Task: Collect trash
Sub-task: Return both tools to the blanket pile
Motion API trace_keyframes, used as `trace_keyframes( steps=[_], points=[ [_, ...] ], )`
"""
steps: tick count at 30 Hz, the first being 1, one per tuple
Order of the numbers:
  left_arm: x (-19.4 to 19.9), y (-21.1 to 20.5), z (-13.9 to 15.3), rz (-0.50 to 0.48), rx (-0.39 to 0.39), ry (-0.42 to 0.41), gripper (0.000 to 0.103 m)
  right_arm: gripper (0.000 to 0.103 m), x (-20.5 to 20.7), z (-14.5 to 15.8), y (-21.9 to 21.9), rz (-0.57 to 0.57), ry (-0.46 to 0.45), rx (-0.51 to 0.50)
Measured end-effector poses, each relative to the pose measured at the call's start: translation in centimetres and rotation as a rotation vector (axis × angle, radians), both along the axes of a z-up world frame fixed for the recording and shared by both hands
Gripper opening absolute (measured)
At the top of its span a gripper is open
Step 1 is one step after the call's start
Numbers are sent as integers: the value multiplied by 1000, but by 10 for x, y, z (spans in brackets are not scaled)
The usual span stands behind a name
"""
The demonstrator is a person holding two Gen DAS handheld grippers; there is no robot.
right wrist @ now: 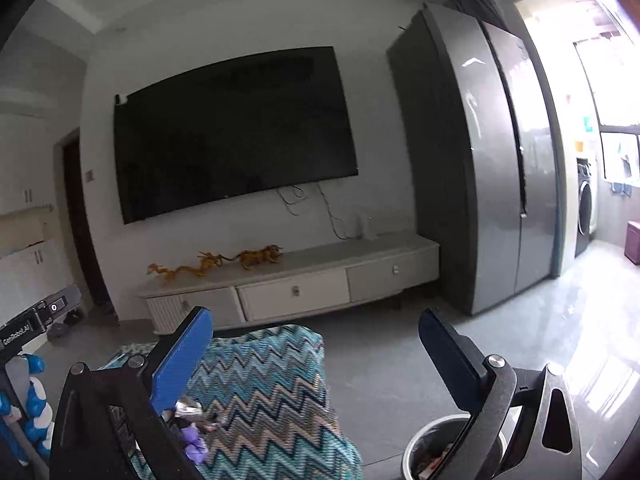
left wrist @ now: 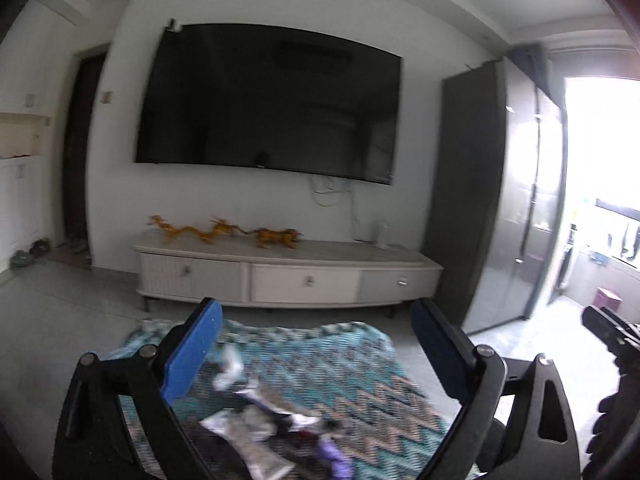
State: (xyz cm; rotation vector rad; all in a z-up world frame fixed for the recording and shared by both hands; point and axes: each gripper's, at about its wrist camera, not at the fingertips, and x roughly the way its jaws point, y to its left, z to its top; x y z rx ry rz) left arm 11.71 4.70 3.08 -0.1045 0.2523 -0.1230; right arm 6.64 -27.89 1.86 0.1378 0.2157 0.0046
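Several crumpled wrappers [left wrist: 256, 420], silvery, white and purple, lie on a zigzag-patterned cloth [left wrist: 360, 376]. My left gripper [left wrist: 316, 348] is open and empty, held above and just behind the wrappers. In the right wrist view the wrappers [right wrist: 192, 428] show at the lower left on the same cloth [right wrist: 264, 392]. My right gripper [right wrist: 316, 348] is open and empty, over the cloth's right edge. A round trash bin [right wrist: 432, 452] with trash inside stands on the floor at the lower right, partly hidden by my right finger.
A low white TV cabinet [left wrist: 288, 276] with golden figurines [left wrist: 224, 232] stands against the wall under a large TV [left wrist: 268, 100]. A grey fridge [right wrist: 488, 160] stands to the right. The other gripper [right wrist: 28, 380] shows at the left edge.
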Motion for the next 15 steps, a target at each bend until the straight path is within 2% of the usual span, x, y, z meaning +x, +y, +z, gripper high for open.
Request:
trace_keyframes(
  steps=[7,11,15],
  points=[
    [-18,52,-7,106,-8,24,96,103,-5,3,49,116,6,-42],
    [-15,72,-21,136,-29,76,96,103,0,-5,70,178,45,-54],
    [-1,81,-49,147,-38,165,96,103,15,-24,87,240,105,-65]
  ],
)
